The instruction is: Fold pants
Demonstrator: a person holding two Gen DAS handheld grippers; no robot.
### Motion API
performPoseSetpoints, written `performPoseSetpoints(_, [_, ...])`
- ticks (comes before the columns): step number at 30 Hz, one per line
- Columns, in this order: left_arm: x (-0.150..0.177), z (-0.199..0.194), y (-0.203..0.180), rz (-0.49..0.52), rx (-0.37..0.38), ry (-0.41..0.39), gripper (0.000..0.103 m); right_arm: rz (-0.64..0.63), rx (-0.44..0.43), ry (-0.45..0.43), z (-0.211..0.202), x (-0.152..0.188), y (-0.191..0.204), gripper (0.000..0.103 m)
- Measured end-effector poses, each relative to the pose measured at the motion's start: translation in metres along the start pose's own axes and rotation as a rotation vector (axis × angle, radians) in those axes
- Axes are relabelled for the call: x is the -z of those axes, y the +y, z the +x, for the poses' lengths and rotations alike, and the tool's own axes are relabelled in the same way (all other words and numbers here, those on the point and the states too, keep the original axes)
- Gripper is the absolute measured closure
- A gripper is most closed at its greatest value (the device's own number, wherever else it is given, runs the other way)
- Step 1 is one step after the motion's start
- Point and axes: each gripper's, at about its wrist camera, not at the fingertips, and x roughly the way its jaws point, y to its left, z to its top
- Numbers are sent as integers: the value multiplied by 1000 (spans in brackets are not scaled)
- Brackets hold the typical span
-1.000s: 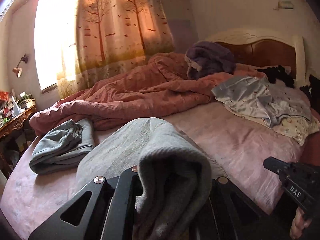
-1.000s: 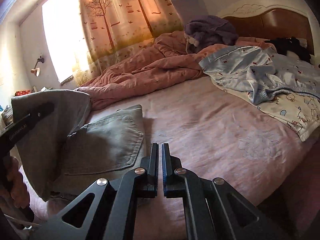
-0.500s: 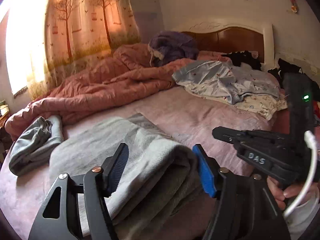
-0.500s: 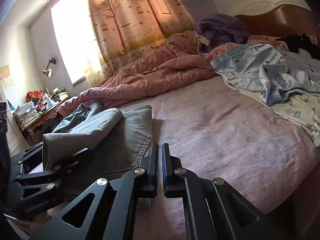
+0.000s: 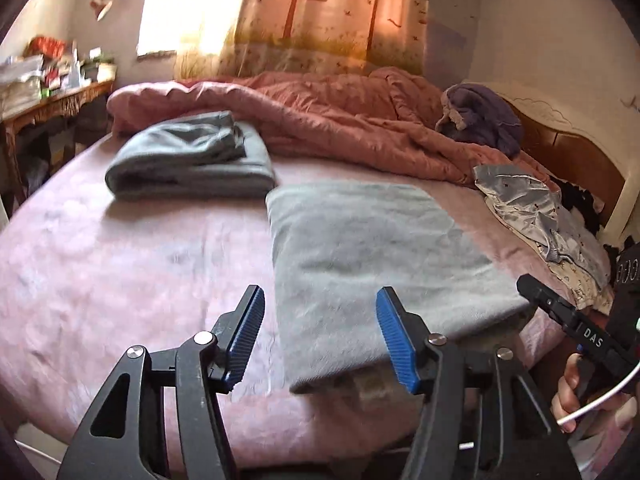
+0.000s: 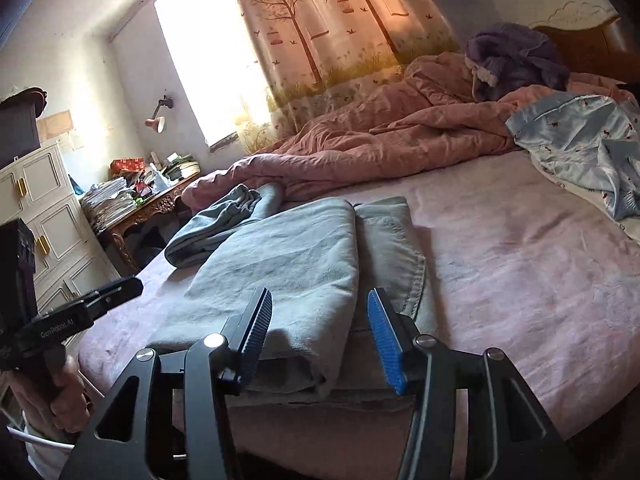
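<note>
The grey pants (image 5: 360, 248) lie folded flat in a rectangle on the pink bed sheet (image 5: 132, 264), near the front edge. They also show in the right wrist view (image 6: 296, 276), folded over a pocket part. My left gripper (image 5: 320, 336) is open and empty, just in front of the pants' near left corner. My right gripper (image 6: 320, 334) is open and empty, its jaws either side of the pants' near edge. The right gripper also shows at the right edge of the left wrist view (image 5: 568, 320). The left gripper shows at the left of the right wrist view (image 6: 92, 304).
A second folded grey garment (image 5: 188, 160) lies behind the pants to the left. A rumpled pink quilt (image 5: 340, 120) runs along the back. A light blue garment (image 6: 580, 140), a purple one (image 6: 516, 56) and the headboard (image 5: 572, 152) are at the right. A cluttered wooden desk (image 6: 148, 204) stands left.
My left gripper has let go of the pants and drawn back; the pants now lie flat. My right gripper has opened from shut.
</note>
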Motion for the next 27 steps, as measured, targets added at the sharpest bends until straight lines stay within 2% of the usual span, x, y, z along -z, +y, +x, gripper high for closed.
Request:
performPoseSetpoints(3, [24,-6,11,-42,76,64,48,-6,15,-17,-7,7,-1,51])
performPoseSetpoints(5, [35,-4,13,-78,165,128,50,-27,6,6,-10,12,0,51])
performPoseSetpoints(6, [40,-3,11,-86,204,146,54,-38,-5,17,-11,14,2,51])
performPoseSetpoints(7, [44,-2,7,-75,238,162,63,-45,-17,25,-13,17,3,51])
performPoseSetpoints(10, [49,1,-17,50,230,175,68,-73,-73,80,-15,24,9,51])
performPoseSetpoints(11, [49,3,-24,67,237,175,68,-87,-50,91,-13,26,12,52])
performPoseSetpoints(12, [47,5,-27,66,246,177,68,-101,-13,94,-11,27,15,56])
performPoseSetpoints(13, [46,8,-28,51,255,181,68,-111,16,98,-7,27,17,66])
performPoseSetpoints(14, [45,11,-28,37,255,182,68,-105,38,94,-4,27,17,70])
performPoseSetpoints(15, [43,14,-29,33,241,177,68,-91,48,89,0,25,15,77])
performPoseSetpoints(16, [42,18,-32,47,224,183,68,-80,55,97,6,23,13,80])
performPoseSetpoints(19, [43,27,-38,69,210,210,67,-110,91,126,23,20,17,80])
performPoseSetpoints(23, [43,23,-38,79,198,186,66,-259,175,83,39,10,33,79])
performPoseSetpoints(25, [44,18,-40,94,171,162,67,-334,200,88,50,3,39,69])
performPoseSetpoints(27, [43,7,-42,117,124,109,67,-388,223,109,62,-2,44,65])
